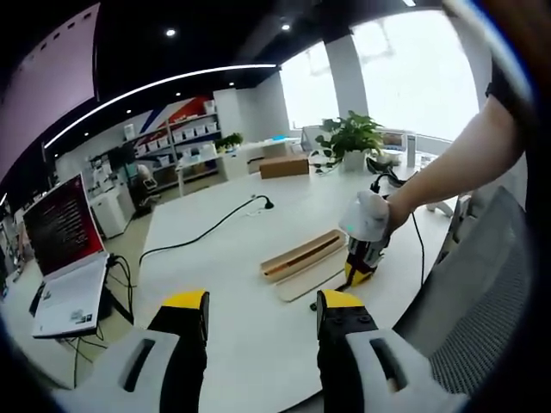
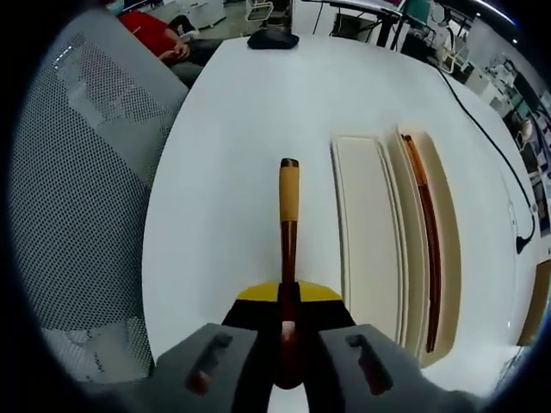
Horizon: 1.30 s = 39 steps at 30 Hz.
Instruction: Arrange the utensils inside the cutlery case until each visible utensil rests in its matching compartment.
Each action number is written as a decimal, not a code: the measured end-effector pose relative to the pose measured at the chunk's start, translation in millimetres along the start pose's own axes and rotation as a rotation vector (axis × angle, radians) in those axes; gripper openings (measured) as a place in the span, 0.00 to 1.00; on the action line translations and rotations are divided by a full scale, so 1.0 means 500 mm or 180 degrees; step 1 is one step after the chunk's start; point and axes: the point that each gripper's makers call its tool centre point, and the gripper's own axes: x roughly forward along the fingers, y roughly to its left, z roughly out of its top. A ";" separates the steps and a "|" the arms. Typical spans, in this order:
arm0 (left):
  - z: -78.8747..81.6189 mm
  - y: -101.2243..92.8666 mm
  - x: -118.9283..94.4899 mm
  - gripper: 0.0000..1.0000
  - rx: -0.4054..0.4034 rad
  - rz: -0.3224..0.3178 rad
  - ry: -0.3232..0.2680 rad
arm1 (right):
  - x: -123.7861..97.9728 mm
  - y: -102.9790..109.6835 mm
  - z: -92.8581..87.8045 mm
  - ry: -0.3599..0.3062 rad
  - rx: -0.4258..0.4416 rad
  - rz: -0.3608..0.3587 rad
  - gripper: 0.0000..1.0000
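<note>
White bench (image 2: 232,129) lies bare left of my right tongs (image 2: 288,301), clamped on a wooden utensil (image 2: 288,215). Just right, near the edge, the cutlery case (image 2: 366,232) holds chopsticks (image 2: 428,232). My left tongs (image 1: 258,314) gape, holding nothing. No writing reads.

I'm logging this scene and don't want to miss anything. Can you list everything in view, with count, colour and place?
table: one, white, under everything
cutlery case: one, pale wood, on table
utensil in case: one, dark brown, far compartment
utensil: one, brown with yellow handle, held above table
cable: one, black, across table
laptop: one, white, beside table
plant: one, green, table's far end
mesh chair: one, grey, beside table
left gripper: open
right gripper: holding utensil
</note>
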 end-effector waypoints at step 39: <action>0.005 -0.001 -0.004 0.51 0.0027 -0.0014 -0.0037 | -0.054 -0.007 -0.018 0.0174 -0.0276 -0.0122 0.00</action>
